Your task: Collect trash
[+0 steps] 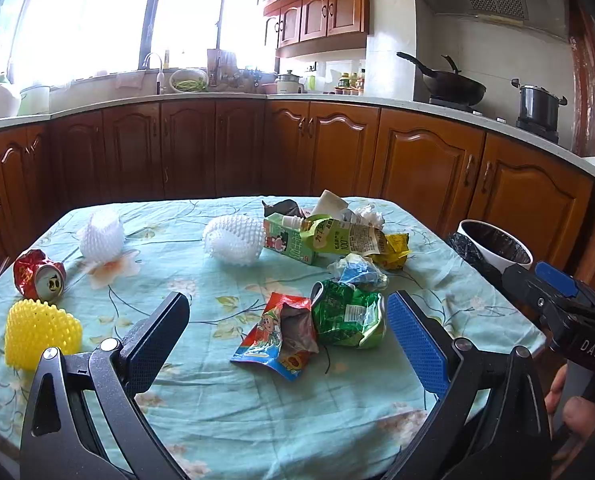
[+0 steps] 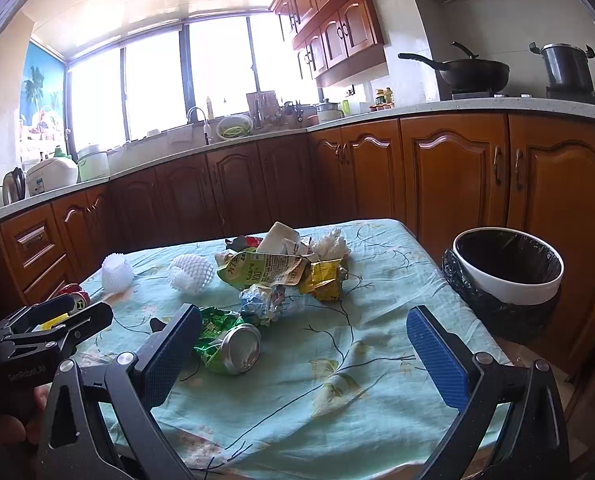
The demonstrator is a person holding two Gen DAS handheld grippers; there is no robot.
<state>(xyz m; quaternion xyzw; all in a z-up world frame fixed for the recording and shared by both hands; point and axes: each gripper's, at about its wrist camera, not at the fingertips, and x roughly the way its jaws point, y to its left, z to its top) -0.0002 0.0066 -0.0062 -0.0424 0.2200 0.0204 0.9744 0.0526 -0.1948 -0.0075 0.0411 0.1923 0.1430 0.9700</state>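
Trash lies on a table with a light blue flowered cloth (image 1: 257,412). A red snack wrapper (image 1: 279,336) and a crushed green can (image 1: 347,316) lie just ahead of my open, empty left gripper (image 1: 289,304). A crushed red can (image 1: 37,274), a yellow foam net (image 1: 41,330), two white foam nets (image 1: 101,236) (image 1: 233,240), a green carton (image 1: 293,240), a blue-white crumpled wrapper (image 1: 357,272) and a yellow wrapper (image 1: 395,250) lie around. My right gripper (image 2: 303,322) is open and empty above the cloth, the green can (image 2: 233,346) by its left finger.
A white bin with a black liner (image 2: 505,276) stands off the table's right edge; it also shows in the left wrist view (image 1: 495,246). Wooden cabinets (image 1: 337,148) and a counter run behind the table. A wok (image 1: 449,86) and a pot (image 1: 537,106) sit on the stove.
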